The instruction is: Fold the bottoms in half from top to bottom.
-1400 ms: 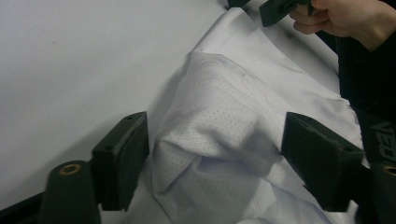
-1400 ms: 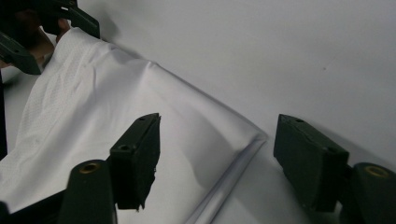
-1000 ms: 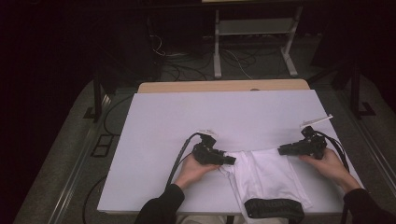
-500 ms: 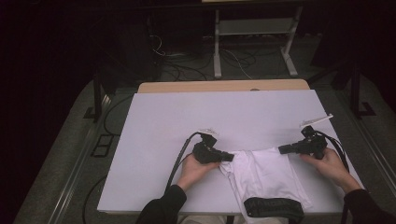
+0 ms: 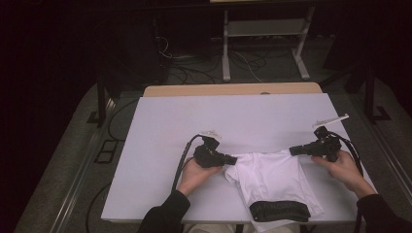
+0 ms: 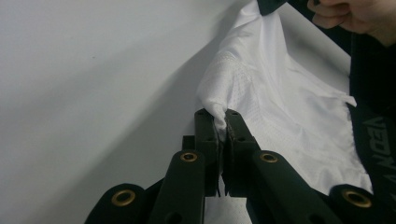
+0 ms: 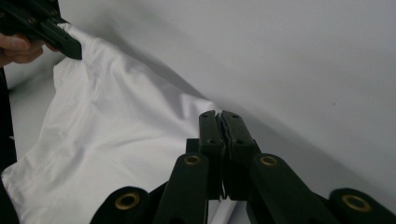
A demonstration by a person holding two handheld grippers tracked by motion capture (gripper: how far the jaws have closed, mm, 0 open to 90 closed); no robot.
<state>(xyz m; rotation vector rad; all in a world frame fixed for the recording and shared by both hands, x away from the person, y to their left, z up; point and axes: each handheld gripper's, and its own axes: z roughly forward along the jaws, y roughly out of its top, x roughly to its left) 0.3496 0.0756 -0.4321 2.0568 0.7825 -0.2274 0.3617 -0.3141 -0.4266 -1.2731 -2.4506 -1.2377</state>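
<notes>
Shorts lay white on bench; left gripper and right gripper jaws each closed pinching a hem corner. Best pulled apart evenly, lifted together.

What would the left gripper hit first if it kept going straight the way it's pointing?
The white shorts it already pinches; straight beyond them, probably the right gripper facing it, though depth is hard to judge.

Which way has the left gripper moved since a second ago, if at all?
No, hardly at all: the left gripper sits at the same spot against the near edge of the white table, shut on a corner of the white garment.
</notes>
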